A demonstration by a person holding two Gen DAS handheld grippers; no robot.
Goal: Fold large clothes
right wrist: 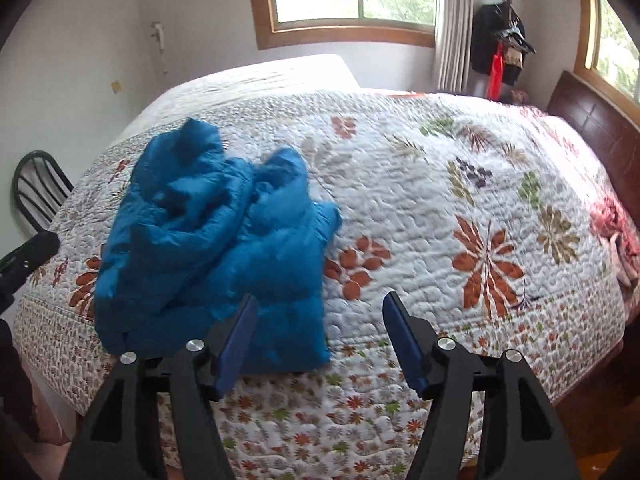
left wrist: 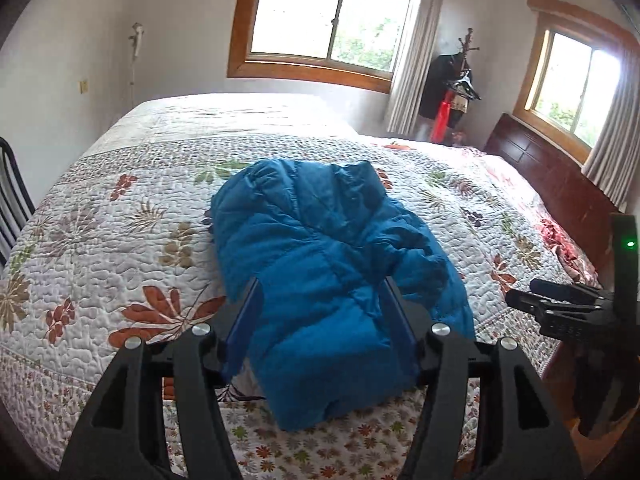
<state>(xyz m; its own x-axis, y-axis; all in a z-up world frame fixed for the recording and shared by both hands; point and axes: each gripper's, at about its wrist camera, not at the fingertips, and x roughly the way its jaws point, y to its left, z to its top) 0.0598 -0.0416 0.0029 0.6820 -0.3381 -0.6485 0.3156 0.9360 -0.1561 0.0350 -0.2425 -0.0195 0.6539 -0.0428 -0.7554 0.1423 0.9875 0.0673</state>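
Two grippers, left gripper (left wrist: 320, 292) and right gripper (right wrist: 318, 308), hover with fingers apart, empty, above a blue puffer jacket (left wrist: 320, 240) bundled near the bed's (left wrist: 120, 208) front edge.

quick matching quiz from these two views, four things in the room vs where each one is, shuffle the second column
Things:
1. blue puffer jacket
2. coat rack
3. black metal chair
4. dark wooden headboard

Places:
A. in the corner between the two windows
B. beside the bed, on its left in both views
C. bunched on the floral quilt near the bed's front edge
D. along the bed's right end, under the right-hand window

Pairs: 1-C, 2-A, 3-B, 4-D
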